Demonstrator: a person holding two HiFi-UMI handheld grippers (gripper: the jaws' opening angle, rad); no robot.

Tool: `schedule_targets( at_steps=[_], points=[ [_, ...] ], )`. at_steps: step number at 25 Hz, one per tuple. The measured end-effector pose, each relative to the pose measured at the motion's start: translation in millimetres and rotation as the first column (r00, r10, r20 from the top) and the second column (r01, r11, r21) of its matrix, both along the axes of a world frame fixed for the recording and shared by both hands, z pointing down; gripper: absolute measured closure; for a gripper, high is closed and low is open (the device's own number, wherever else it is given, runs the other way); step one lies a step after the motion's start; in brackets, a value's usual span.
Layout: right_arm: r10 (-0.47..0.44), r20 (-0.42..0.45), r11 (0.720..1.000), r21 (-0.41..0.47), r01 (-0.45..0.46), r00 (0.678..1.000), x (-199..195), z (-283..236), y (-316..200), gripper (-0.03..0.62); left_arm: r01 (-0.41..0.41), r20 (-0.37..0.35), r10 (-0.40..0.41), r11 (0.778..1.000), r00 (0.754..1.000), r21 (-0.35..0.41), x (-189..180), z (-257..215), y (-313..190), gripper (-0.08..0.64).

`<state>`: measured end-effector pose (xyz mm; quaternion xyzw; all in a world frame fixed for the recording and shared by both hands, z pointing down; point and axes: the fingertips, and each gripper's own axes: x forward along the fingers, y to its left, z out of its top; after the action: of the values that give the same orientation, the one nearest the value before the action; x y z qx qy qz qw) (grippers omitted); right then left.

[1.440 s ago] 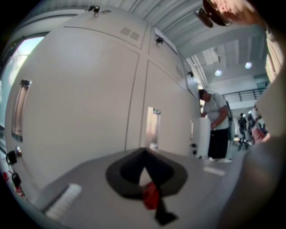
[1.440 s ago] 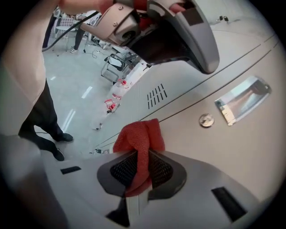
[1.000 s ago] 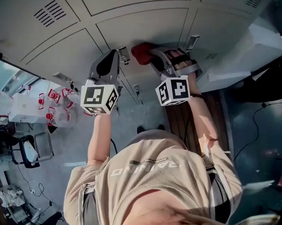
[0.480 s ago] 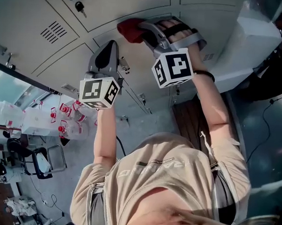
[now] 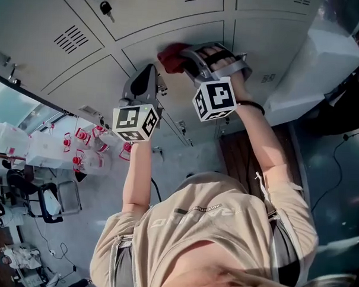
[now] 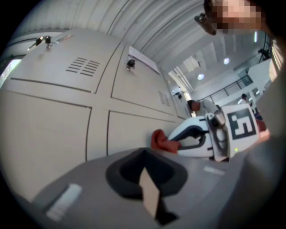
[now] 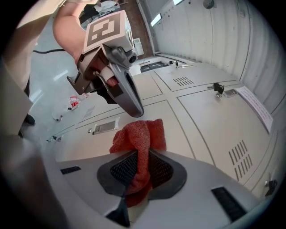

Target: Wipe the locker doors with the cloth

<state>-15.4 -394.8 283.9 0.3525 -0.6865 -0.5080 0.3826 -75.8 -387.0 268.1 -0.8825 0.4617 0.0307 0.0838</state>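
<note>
The right gripper [image 5: 189,54] has its jaws clamped on a red cloth [image 5: 170,55]. In the right gripper view a narrow fold runs down between the dark pads, and the rest bunches out in front of the tips [image 7: 140,136]. From the left gripper view, that wad [image 6: 161,141] looks to be against the pale locker door [image 6: 129,129], low on the panel near the seam, though I can't be sure how firmly it bears.

The left gripper [image 5: 148,73] hangs just beside, at about seven o'clock of the cloth from overhead. Its jaws are drawn together with nothing between them [image 6: 145,172].

My judgement is that the wiping stroke is under way. To do it well:

- Lay the wad flat on the panel, not on one corner, and press evenly.
- Run overlapping passes across the whole door [image 7: 196,129].
- Hold the clamp firm, since only a thin fold is gripped and drag could pull it free.
- Mind the latch plate [image 7: 103,127] at nine o'clock of the cloth, which could snag the weave.
- Move the idle gripper [image 7: 120,89], which sits near, at eleven o'clock, and may block a sweep that way.
</note>
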Motion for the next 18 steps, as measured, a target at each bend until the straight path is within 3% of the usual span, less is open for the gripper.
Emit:
schedule_targets(
  at_steps=[4, 11, 18],
  points=[
    [-0.008, -0.014, 0.995, -0.103, 0.006, 1.000, -2, 52, -1, 0.555, 0.009, -0.009, -0.009, 0.998, 1.000, -0.054, 1, 42, 1, 0.557],
    [-0.011, -0.036, 0.960, -0.279, 0.000, 0.999, -4, 171, 0, 0.555, 0.043, 0.000, -0.044, 0.979, 0.999, -0.201, -1, 127, 8, 0.555],
    [0.009, -0.117, 0.891, -0.450, -0.061, 0.993, -4, 292, -2, 0.555, 0.043, 0.013, -0.041, 0.956, 0.999, -0.289, 4, 179, 17, 0.555]
  ],
)
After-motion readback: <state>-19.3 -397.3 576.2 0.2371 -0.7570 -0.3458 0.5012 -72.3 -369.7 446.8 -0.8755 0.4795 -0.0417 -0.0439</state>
